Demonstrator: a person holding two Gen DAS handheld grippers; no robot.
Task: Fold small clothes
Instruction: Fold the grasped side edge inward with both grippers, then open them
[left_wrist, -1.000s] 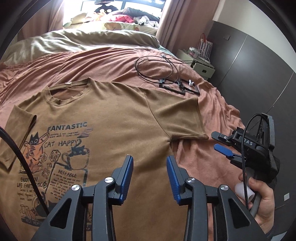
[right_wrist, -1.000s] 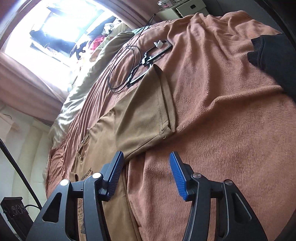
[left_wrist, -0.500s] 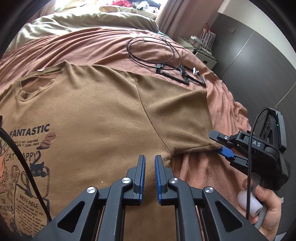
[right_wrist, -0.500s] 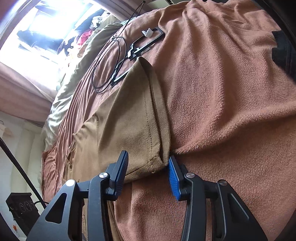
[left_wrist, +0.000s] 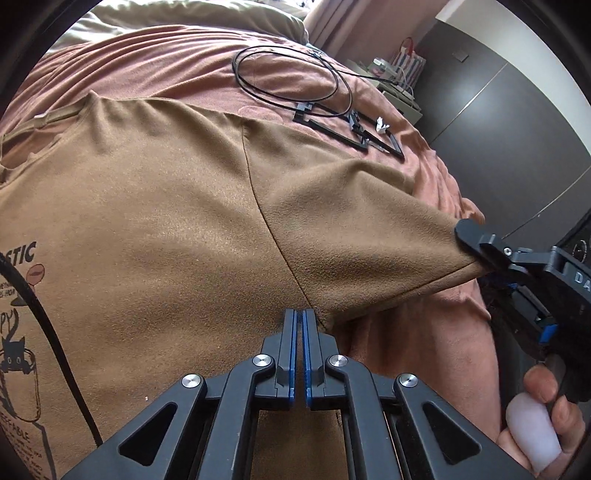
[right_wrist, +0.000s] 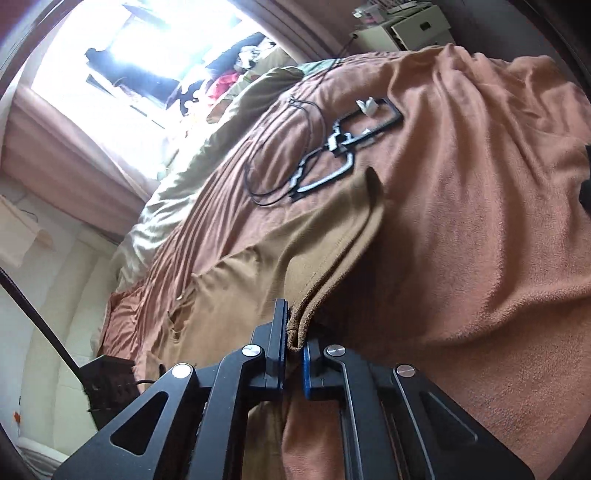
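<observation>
A pink-brown blanket (left_wrist: 155, 70) covers the bed, with a coiled black cable (left_wrist: 291, 74) and black frames (left_wrist: 351, 129) lying on it. An olive duvet (right_wrist: 192, 170) is bunched near the bright window (right_wrist: 122, 62).

T-shirt (left_wrist: 155, 229) print: "STIC", partly cut off; right hand-held gripper (left_wrist: 476, 254) body: "DA".

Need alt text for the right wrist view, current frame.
The right tool is shut on the hem of a brown T-shirt's sleeve, lifting it off a rust-coloured blanket on a bed. Farther back, a black cable and black frames lie on the blanket, with a bright window behind.
</observation>
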